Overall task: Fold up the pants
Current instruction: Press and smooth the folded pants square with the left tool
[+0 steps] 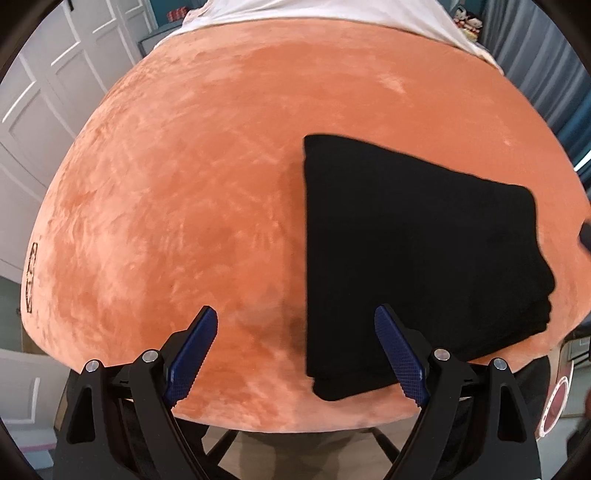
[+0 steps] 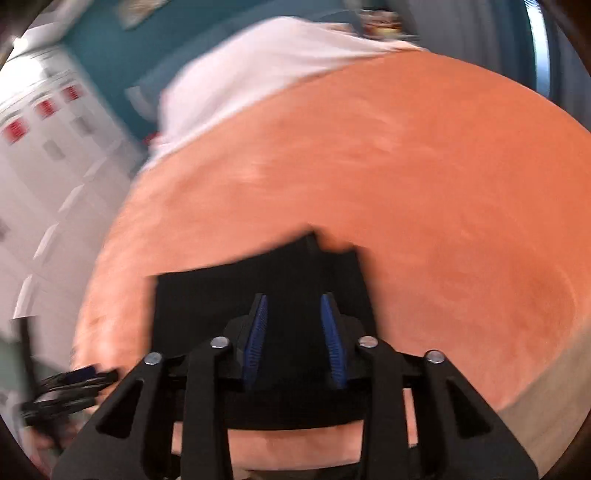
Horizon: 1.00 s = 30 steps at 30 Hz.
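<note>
A: Where do the black fabric pants (image 1: pixel 413 251) lie?

B: They sit folded into a compact stack on the orange velvety blanket (image 1: pixel 207 177), toward the near right part of it as the left wrist view has it. The stack's left edge runs straight from near to far, and layered edges show at its right side.

A: And the left gripper (image 1: pixel 295 332)?

B: It hovers above the near edge of the blanket, looking forward and down. Its jaws stand wide apart with nothing between them. The left blue ribbed pad (image 1: pixel 192 354) is over bare orange blanket; the right one is over the near left corner of the pants, and whether it touches the cloth cannot be told.

A: The right gripper (image 2: pixel 293 306)?

B: It is held low, right over the folded pants (image 2: pixel 221 295), pointing to the far side. The picture is smeared by motion. Its blue pads (image 2: pixel 258 332) are partly apart, a moderate gap, narrower than the left one's. Black cloth fills the gap from behind, but it cannot be told whether the pads are pinching it.

A: Anything else around?

B: A white sheet (image 1: pixel 332 14) covers the far end of the bed, and white panelled doors (image 1: pixel 48 92) stand at the left.
</note>
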Motion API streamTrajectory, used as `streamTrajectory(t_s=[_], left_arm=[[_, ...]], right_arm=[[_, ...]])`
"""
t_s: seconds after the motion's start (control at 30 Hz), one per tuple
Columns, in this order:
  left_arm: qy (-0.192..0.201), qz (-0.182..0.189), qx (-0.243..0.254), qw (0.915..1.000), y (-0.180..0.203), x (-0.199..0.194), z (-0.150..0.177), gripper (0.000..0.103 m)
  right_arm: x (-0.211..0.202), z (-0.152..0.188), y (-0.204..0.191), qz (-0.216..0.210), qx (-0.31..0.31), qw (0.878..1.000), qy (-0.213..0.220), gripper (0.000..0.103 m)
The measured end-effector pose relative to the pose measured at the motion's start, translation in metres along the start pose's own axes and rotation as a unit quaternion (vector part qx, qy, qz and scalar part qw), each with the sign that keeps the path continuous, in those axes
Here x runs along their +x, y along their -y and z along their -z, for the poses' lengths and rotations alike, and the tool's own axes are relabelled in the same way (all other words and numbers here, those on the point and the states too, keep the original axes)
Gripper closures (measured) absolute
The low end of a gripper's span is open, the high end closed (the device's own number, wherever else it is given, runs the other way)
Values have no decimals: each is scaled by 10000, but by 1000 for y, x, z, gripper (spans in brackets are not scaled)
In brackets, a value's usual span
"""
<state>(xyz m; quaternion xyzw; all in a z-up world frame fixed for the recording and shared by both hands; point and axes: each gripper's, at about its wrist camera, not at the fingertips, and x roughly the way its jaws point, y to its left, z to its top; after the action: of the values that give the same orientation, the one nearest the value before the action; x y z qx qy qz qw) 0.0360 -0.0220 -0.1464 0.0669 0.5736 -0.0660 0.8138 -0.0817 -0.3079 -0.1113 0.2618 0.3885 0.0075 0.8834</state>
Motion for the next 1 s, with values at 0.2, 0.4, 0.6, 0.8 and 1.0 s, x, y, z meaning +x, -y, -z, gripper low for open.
streamTrajectory(t_s=[0.2, 0.4, 0.6, 0.8, 1.0], left_arm=[[80, -153, 29, 9998, -6, -3, 0, 18], [147, -240, 126, 9995, -10, -9, 0, 18], [81, -69, 123, 9999, -13, -2, -1, 18], [-661, 1428, -541, 9861, -16, 44, -2, 16], [-1159, 1964, -781, 9705, 4, 94, -6, 5]], right_arm=[[90, -19, -97, -924, -667, 9902, -804, 87], [214, -6, -89, -237, -737, 9773, -1970, 92], [127, -36, -68, -47, -490, 9955, -807, 83], [57, -16, 27, 1908, -348, 9807, -233, 41], [58, 7, 94, 1430, 834, 9839, -671, 20]])
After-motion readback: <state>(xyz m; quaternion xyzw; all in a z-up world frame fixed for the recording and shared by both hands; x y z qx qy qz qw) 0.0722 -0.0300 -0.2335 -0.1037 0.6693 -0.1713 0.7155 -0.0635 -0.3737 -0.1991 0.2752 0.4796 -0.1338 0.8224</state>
